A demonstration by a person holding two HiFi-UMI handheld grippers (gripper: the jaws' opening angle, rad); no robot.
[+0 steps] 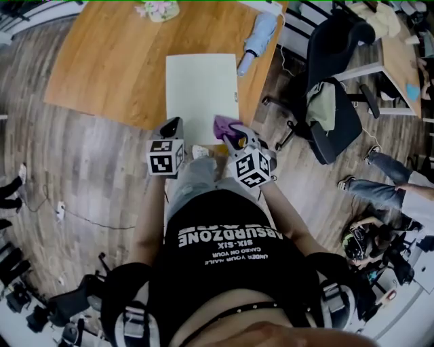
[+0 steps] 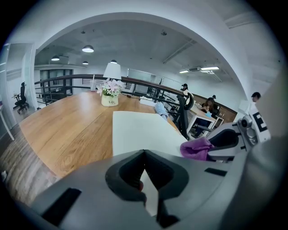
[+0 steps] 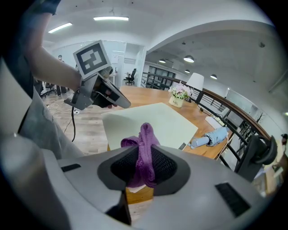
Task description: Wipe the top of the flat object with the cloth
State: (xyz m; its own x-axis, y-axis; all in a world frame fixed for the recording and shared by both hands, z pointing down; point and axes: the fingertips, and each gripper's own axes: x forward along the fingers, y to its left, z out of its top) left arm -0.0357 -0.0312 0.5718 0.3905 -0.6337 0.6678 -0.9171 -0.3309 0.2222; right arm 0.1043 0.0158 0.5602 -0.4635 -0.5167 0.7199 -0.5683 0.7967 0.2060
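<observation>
A pale flat board (image 1: 202,91) lies on the wooden table (image 1: 108,61), reaching to its near edge. My right gripper (image 1: 234,133) is shut on a purple cloth (image 1: 225,126), held at the board's near right corner. In the right gripper view the cloth (image 3: 145,146) hangs bunched between the jaws, above the board (image 3: 153,121). My left gripper (image 1: 173,124) hovers at the board's near left corner, jaws closed tip to tip with nothing in them. The left gripper view shows the board (image 2: 137,128) ahead and the cloth (image 2: 197,148) at the right.
A folded light blue umbrella (image 1: 258,37) lies right of the board near the table's right edge. A flower pot (image 1: 157,9) stands at the far edge. A black office chair (image 1: 332,88) and seated people (image 1: 380,183) are on the right.
</observation>
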